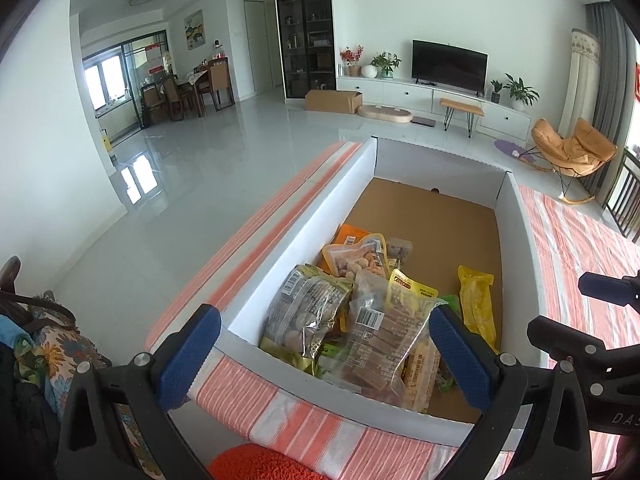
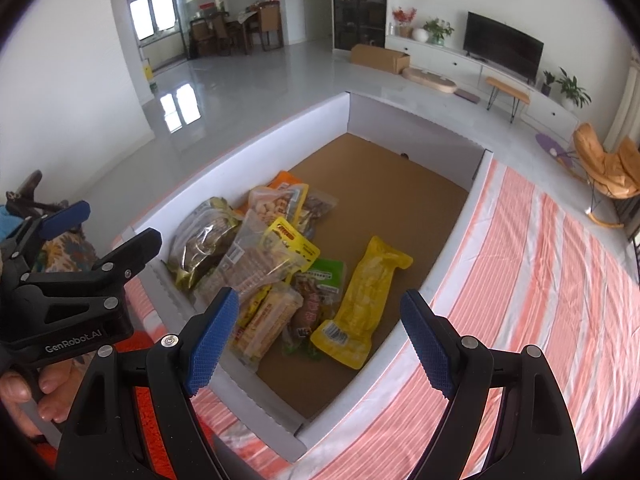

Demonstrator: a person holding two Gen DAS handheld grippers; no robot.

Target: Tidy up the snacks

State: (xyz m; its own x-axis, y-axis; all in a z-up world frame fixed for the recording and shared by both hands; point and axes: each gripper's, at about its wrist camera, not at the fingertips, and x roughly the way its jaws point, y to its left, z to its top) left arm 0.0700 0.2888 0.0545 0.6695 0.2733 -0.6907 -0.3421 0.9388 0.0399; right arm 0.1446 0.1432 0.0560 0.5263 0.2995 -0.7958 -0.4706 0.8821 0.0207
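Both grippers, left gripper [image 1: 326, 344] and right gripper [image 2: 316, 336], hover with fingers apart and empty over the box [image 2: 248, 148], presumably lining up on the snack packs [image 2: 256, 260] piled at its near end.

A pile of plastic snack packets [image 2: 256, 252] lies in the near-left part of the white-walled cardboard box [image 2: 400, 184] (its far half bare), with a long yellow packet [image 2: 360, 300] lying to their right.

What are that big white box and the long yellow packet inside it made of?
The box looks like corrugated cardboard: matte white walls, a bare brown floor and zigzag-cut edges. The yellow packet seems to be glossy plastic film: it wrinkles, catches the light and carries a printed barcode. Its contents cannot be told.
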